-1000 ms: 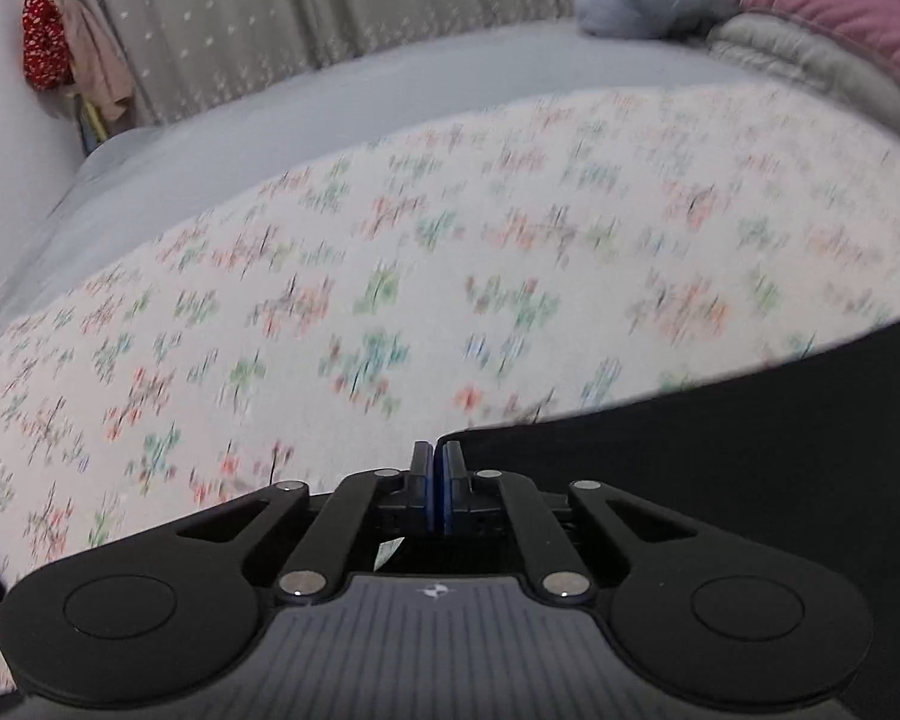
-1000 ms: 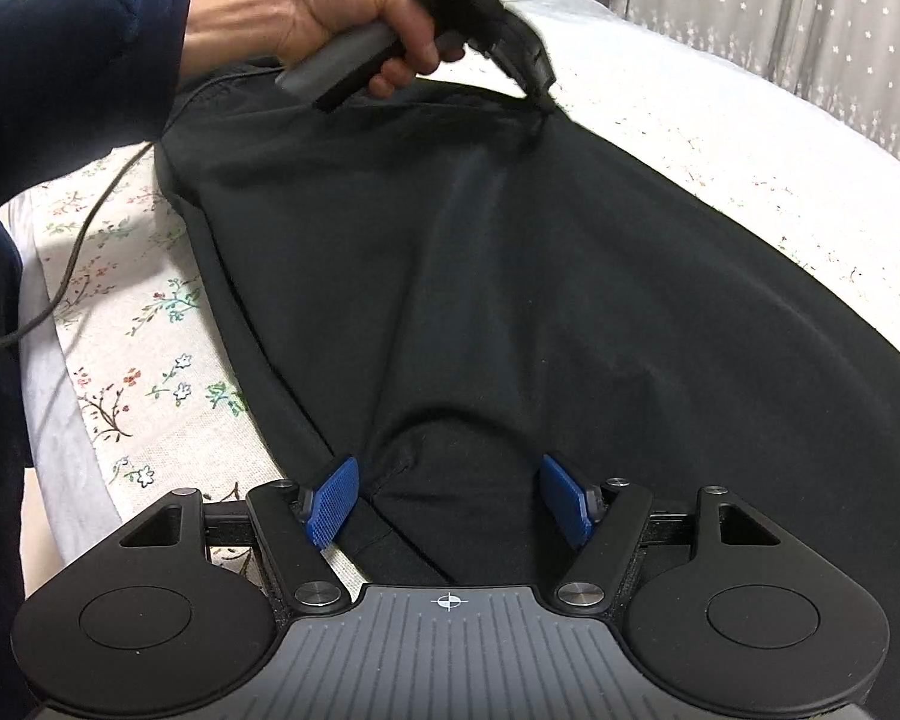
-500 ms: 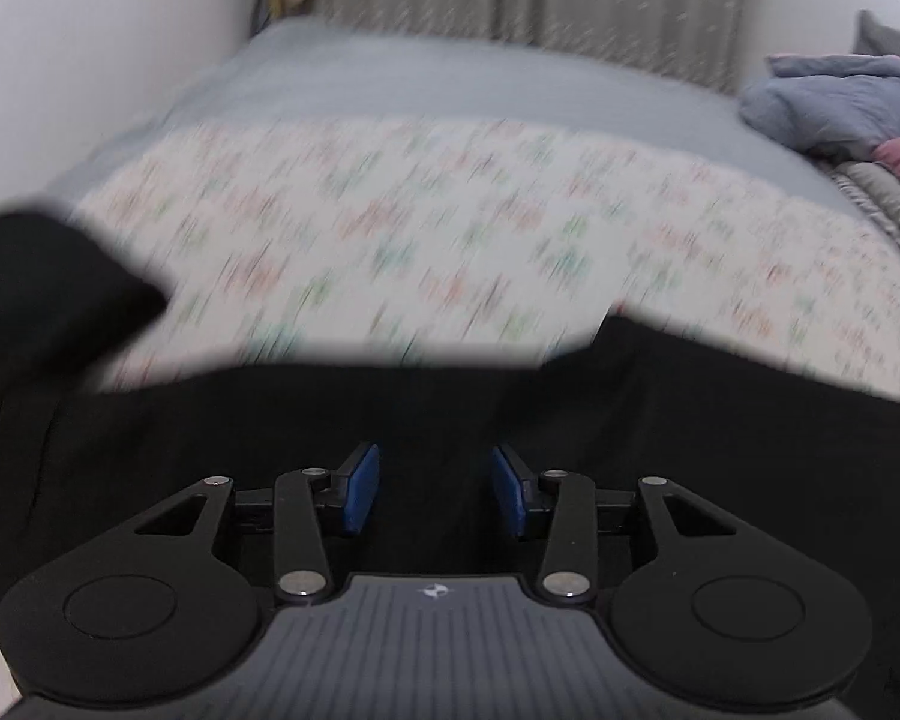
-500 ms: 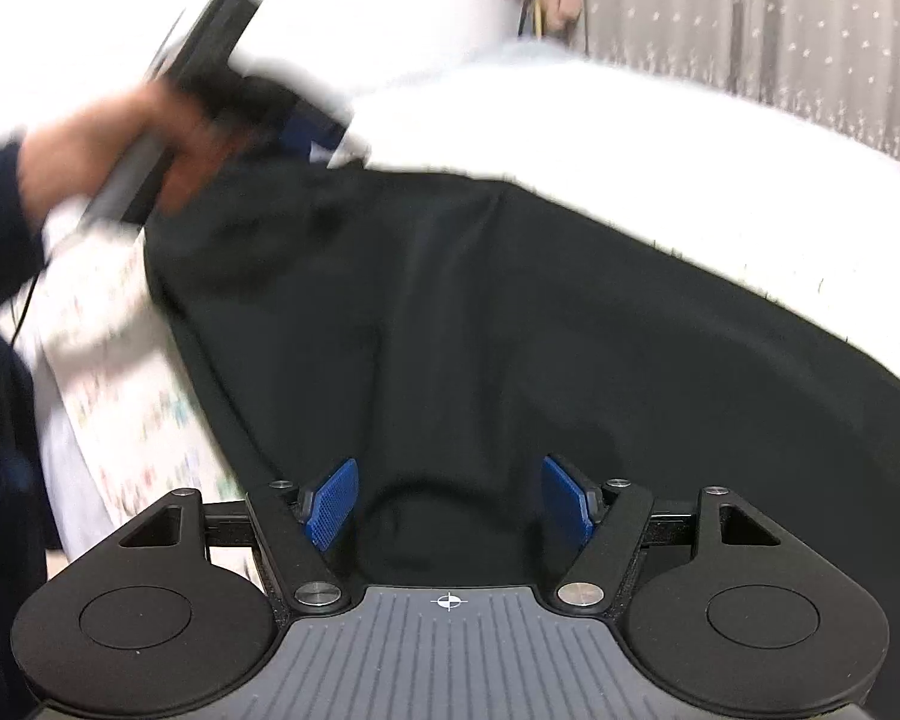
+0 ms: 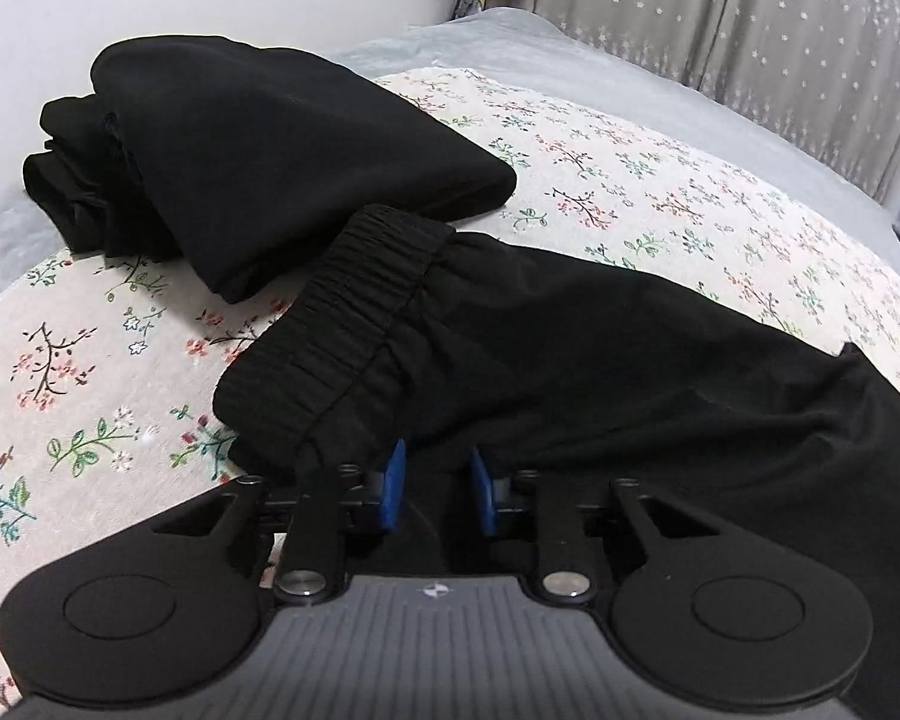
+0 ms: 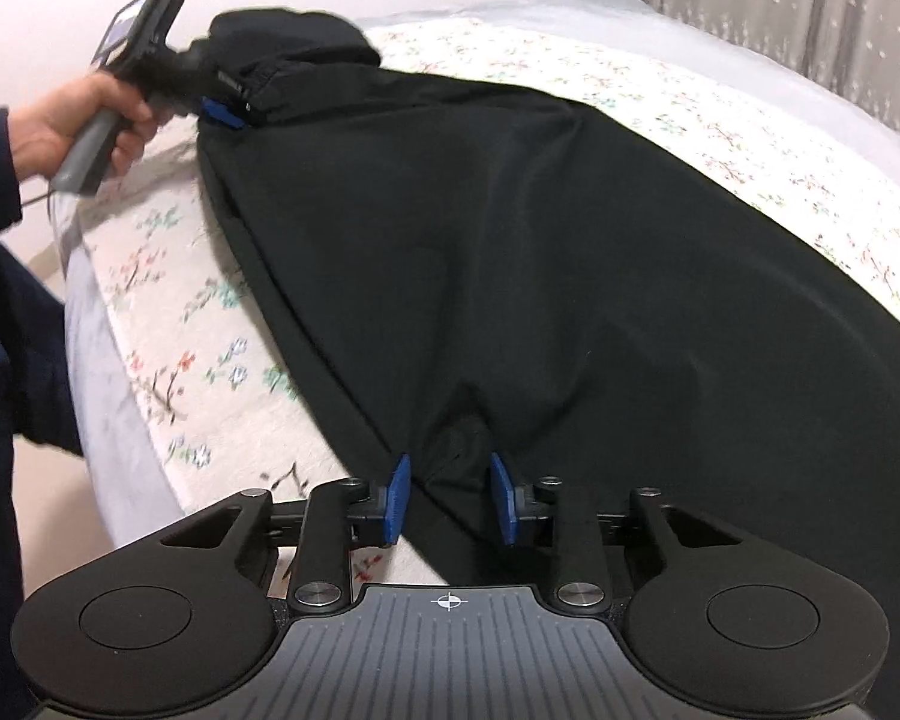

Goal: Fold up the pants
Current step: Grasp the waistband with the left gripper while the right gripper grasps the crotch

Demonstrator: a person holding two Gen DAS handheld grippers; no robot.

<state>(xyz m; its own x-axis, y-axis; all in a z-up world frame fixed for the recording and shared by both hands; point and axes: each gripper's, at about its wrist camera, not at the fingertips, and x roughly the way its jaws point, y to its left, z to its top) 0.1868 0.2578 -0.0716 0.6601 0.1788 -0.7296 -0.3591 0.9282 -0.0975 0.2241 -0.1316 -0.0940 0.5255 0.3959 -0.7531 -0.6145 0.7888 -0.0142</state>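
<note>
Lying across the flowered bedspread (image 5: 660, 180), the black pants (image 6: 540, 252) are between the blue pads of both grippers. The left gripper (image 5: 433, 492) and right gripper (image 6: 450, 495) have just been closing on the fabric; whether they pinch it yet, I cannot tell.

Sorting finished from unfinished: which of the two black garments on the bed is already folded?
The folded black bundle farther back, a compact stack. The black pants nearer the left tongs lie spread out, waistband showing.

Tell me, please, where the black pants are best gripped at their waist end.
Probably the gathered elastic waistband, at its near corner, coming in from the bare floral bedspread on the left. The band is thick, lies flat, and its edge is exposed there.
</note>
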